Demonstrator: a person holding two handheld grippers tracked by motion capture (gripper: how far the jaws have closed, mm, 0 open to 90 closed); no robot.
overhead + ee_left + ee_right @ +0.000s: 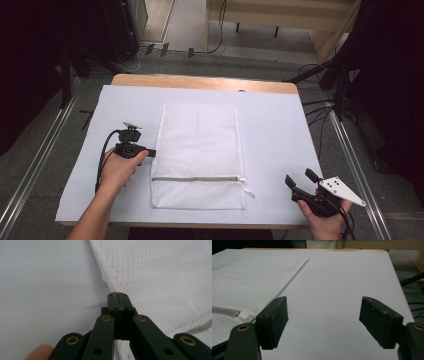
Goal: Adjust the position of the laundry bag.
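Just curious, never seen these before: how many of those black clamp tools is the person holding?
2. The left hand-held gripper is at the left edge of the white mesh bag, jaws closed. The right hand-held gripper is near the table's front right corner, jaws open.

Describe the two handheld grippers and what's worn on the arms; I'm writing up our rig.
Both the left gripper and right gripper are black, with flat linkage arms on brass-coloured rivets and blocky jaw pads. A black cable trails from the left; the right carries a grey three-cornered plate with dark holes. Forearms are bare, no sleeves.
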